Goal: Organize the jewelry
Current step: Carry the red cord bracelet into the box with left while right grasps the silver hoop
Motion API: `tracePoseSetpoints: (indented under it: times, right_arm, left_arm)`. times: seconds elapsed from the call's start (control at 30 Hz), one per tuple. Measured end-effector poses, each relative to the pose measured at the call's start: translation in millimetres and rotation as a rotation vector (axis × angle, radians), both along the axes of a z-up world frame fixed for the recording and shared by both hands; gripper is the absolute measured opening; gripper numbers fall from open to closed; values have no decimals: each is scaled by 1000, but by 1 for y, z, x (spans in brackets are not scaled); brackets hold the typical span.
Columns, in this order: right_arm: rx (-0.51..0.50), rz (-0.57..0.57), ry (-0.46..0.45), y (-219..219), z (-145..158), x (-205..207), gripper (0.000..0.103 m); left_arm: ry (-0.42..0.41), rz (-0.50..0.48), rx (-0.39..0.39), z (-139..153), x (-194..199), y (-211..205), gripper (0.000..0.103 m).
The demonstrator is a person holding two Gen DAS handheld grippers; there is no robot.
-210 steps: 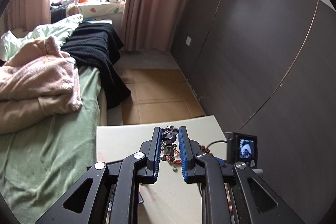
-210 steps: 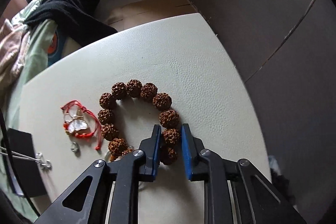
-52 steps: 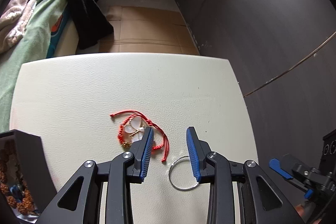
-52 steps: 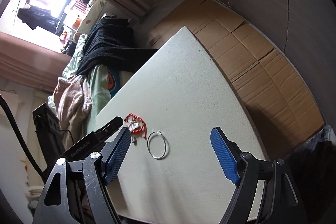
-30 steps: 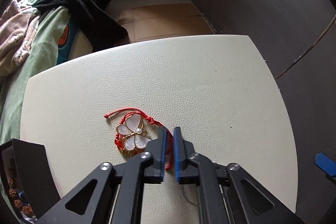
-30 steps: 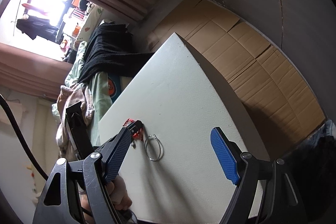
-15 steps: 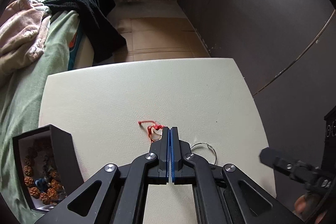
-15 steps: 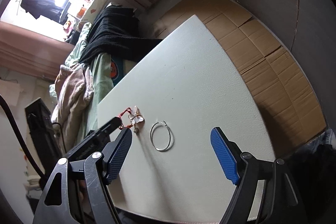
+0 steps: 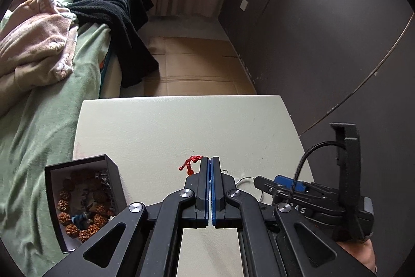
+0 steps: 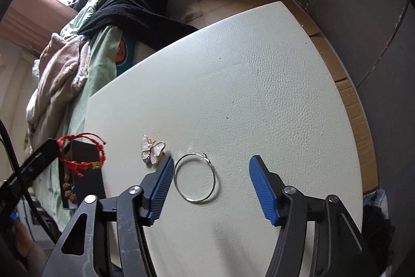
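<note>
Left gripper [image 9: 209, 160] is clamped on red cord bracelet [image 10: 80, 155], seen dangling above black box [image 9: 83, 196] only in right view. Right gripper [image 10: 210, 168] is spread wide around hoop earring [image 10: 195, 179] on table [image 10: 259, 74]; butterfly charm [image 10: 152, 150] lies beside it.

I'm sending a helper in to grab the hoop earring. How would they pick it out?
On the white table, look between the right gripper's open blue fingers. The hoop earring is a thin, bare silver wire circle, unlike the pearly butterfly charm beside it.
</note>
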State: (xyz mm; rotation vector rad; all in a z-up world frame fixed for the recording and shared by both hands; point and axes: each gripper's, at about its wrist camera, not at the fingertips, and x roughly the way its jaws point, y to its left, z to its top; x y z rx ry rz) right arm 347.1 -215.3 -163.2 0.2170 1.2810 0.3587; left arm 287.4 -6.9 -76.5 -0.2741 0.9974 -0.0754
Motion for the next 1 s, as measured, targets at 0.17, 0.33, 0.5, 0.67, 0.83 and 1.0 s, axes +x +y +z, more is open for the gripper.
tracePoseSetpoints:
  times: [0.17,0.33,0.5,0.67,0.83,1.0]
  right_arm:
    - [-122,81,-27,17,-8,-3,36]
    - [-266,152,-95,37,-7,-12,31]
    - [-381,222,-148,51,-4,-24,6]
    - [-310,218,-117,44,2,-28,4]
    - [-162,199,-141,38,23,-35,4]
    - [4,217,-166,48,42,-42,4]
  left_arm:
    - [-22,21,-13,10,-7,17,0]
    - [-37,44,-21,18,-17,34,0]
    - [-59,62,-19,31,-27,48,0]
    - [-79,83,-11,43,-41,62,0]
    - [-89,105,-3,50,-55,79,0]
    - [-81,137,-2,47,-66,95,0]
